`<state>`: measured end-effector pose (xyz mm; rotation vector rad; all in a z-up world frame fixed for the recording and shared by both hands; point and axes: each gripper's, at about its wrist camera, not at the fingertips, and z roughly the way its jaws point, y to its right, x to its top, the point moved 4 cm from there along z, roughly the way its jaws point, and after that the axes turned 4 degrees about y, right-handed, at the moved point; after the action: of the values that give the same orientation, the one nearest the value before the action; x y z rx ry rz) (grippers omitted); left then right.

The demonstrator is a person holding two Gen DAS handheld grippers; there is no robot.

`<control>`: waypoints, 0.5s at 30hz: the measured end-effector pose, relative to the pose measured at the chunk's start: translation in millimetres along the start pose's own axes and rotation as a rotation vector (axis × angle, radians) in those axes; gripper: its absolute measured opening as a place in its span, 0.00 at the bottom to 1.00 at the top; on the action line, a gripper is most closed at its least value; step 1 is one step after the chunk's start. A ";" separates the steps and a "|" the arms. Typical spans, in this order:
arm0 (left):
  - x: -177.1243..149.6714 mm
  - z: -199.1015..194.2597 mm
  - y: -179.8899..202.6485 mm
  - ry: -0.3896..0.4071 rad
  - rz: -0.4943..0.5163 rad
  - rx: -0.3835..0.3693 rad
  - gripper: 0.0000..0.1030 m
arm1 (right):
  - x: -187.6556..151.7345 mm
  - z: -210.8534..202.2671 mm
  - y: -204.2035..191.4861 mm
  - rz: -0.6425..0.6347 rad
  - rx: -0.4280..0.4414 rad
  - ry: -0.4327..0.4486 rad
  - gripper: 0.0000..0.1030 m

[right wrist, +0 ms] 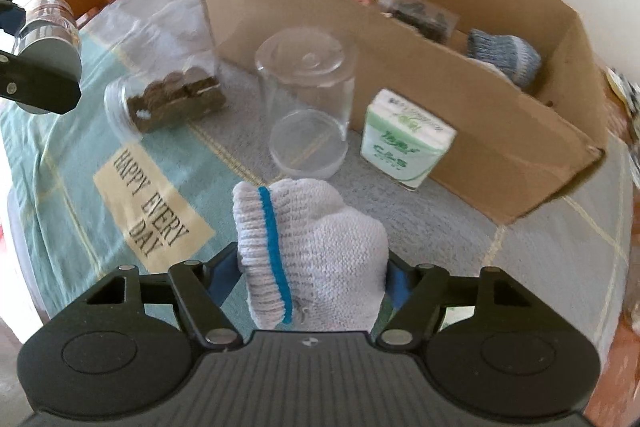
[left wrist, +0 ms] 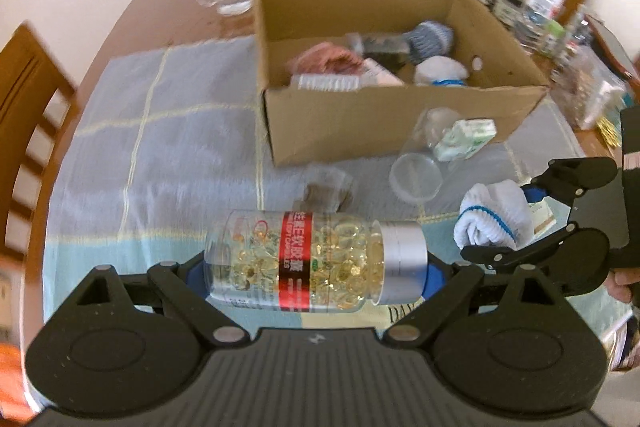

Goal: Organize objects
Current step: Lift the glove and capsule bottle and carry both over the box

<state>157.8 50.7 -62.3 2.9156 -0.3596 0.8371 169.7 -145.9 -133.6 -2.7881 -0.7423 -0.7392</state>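
Dining table point(left wrist: 168, 115) with a checked cloth, wooden chairs around it, and a cardboard box point(left wrist: 384, 123) toward the far side already holding a few socks and jars. The left gripper point(left wrist: 316, 267) is clamped on a capsule bottle point(left wrist: 312, 259) lying crosswise between its jaws, silver cap pointing right, and the right gripper point(right wrist: 312, 279) is squeezing a rolled white sock point(right wrist: 312, 259). Both loads sit off the near edge with the box straight ahead, and I'd guess the right one is closer, with only the empty clear jar point(right wrist: 306, 99) and tissue pack point(right wrist: 404, 139) between.
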 end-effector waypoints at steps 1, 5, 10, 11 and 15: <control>5.0 0.5 -1.0 0.000 0.026 -0.008 0.91 | 1.1 -3.6 0.8 0.018 -0.004 0.002 0.74; 22.5 -2.6 -0.7 0.000 0.093 -0.054 0.91 | 6.5 -24.0 2.0 0.061 -0.008 0.012 0.74; 43.1 -4.7 1.8 0.006 0.133 -0.093 0.91 | 18.2 -56.7 9.0 0.041 -0.024 0.052 0.74; 48.2 -5.6 2.2 0.006 0.126 -0.108 0.91 | 22.1 -63.2 12.0 0.040 -0.016 0.064 0.74; 67.7 -9.0 3.6 0.027 0.125 -0.147 0.91 | 42.2 -86.6 25.1 0.014 -0.029 0.108 0.74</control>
<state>208.0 35.0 -18.6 2.7672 -0.5800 0.8263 177.7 -173.5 -38.3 -2.7496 -0.6970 -0.8966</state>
